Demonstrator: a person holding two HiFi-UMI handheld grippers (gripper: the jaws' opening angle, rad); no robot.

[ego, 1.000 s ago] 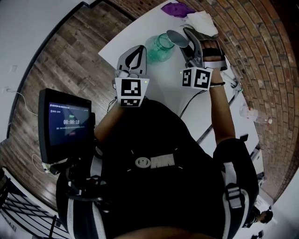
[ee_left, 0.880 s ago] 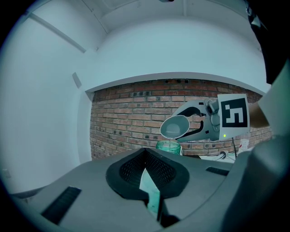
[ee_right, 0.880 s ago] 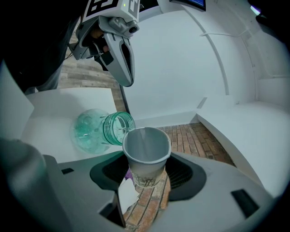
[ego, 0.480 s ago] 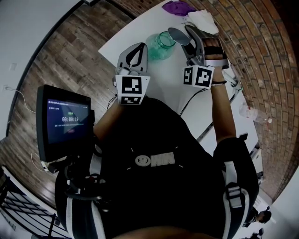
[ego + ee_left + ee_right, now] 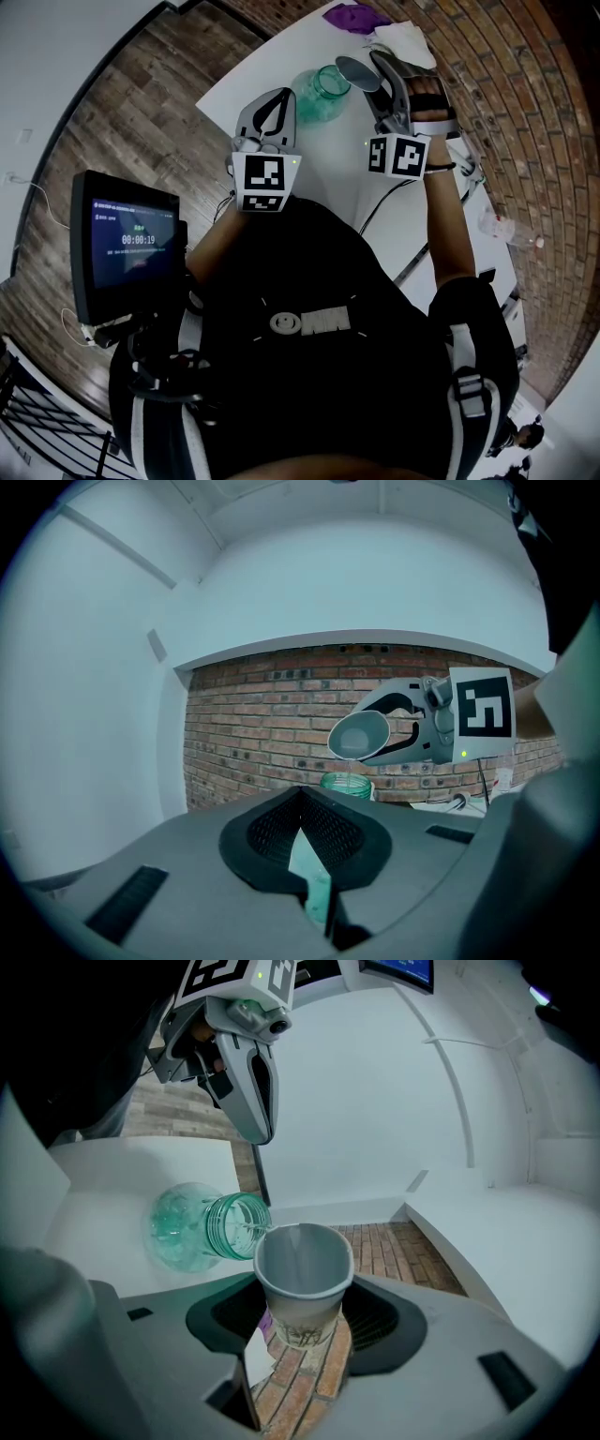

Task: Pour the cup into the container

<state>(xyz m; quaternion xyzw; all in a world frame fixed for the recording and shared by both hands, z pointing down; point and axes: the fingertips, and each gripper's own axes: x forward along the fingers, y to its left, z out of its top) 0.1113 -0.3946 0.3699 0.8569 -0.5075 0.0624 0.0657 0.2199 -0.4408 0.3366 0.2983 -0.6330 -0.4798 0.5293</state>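
A red brick wall (image 5: 525, 84) and a brown wooden floor (image 5: 141, 84) go round a big white table (image 5: 239, 80). A person in a black top (image 5: 309, 281) stands at the table. A flat black screen (image 5: 131, 246) with small glowing letters sits on a stand at the person's left side.

Each hand holds a grey gripper with a black and white marker cube. The left gripper (image 5: 274, 97) is just beside the jar, on its near left side. Its two jaws are pressed together at the tips with nothing between them.

The right gripper (image 5: 372, 69) is up above the table. Its jaws are squeezed on a grey paper cup (image 5: 302, 1283) with a little print on its side.

A round green glass jar (image 5: 323, 89) with an open top stands on the table. The cup is tipped over, with its lip right above the mouth of the jar. In the left gripper view, a thin line of clear water (image 5: 349, 769) runs from the cup down into the jar.

At the far end of the table lie a crumpled white cloth (image 5: 405, 39) and a small purple thing (image 5: 354, 16), well apart from the jar.
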